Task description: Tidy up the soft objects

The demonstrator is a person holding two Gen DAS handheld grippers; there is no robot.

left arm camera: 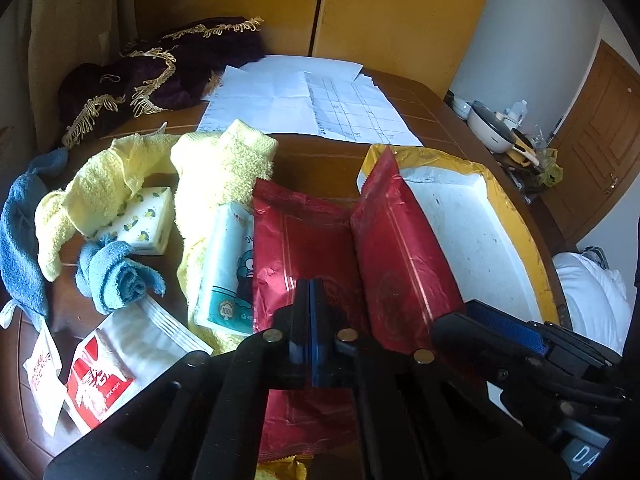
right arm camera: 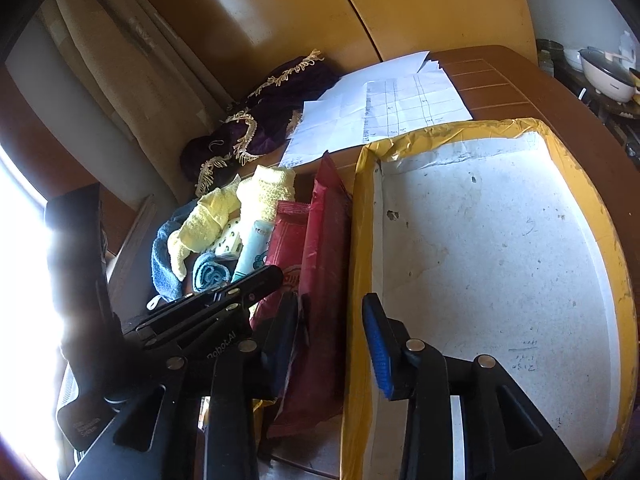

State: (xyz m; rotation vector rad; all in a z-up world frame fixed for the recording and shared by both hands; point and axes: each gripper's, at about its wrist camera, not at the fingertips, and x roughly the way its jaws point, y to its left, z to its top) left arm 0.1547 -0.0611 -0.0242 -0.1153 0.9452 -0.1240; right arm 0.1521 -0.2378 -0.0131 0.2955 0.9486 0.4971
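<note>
- Partly hidden, the flat red foil packet (left arm camera: 304,248) lies just left of the yellow-taped shallow box with a white floor (left arm camera: 472,232); its near end runs under the left tool (left arm camera: 316,312) and out of sight.
- A second red foil packet (left arm camera: 400,248) stands on edge, leaning against that box's left wall; the right wrist view shows only its thin side, and its printed emblem is too dim to read.
- Left of the box, a white tissue pack with a teal cartoon print (left arm camera: 228,268) is half covered by the flat packet and a crumpled yellow terry towel (left arm camera: 224,168).
- Farther left of the box lie a lemon-print white tissue pack (left arm camera: 148,220), a rolled blue towel (left arm camera: 116,276) and a red-and-white wet-wipe sachet (left arm camera: 100,376); the sachet's lettering is mostly unreadable.
- Glare whites out the left edge of the right wrist view.
- Behind the box, white paper sheets (left arm camera: 304,100) and a dark purple fringed cloth (left arm camera: 160,72) rest on the brown wooden tabletop (left arm camera: 320,160).
- The left tool has its blue pads pressed together above the flat packet; whether foil is pinched between them I cannot tell.
- The right tool (right arm camera: 332,336) is spread wide, straddling the box's left wall, its left finger (right arm camera: 284,336) against the upright packet, gripping nothing.
</note>
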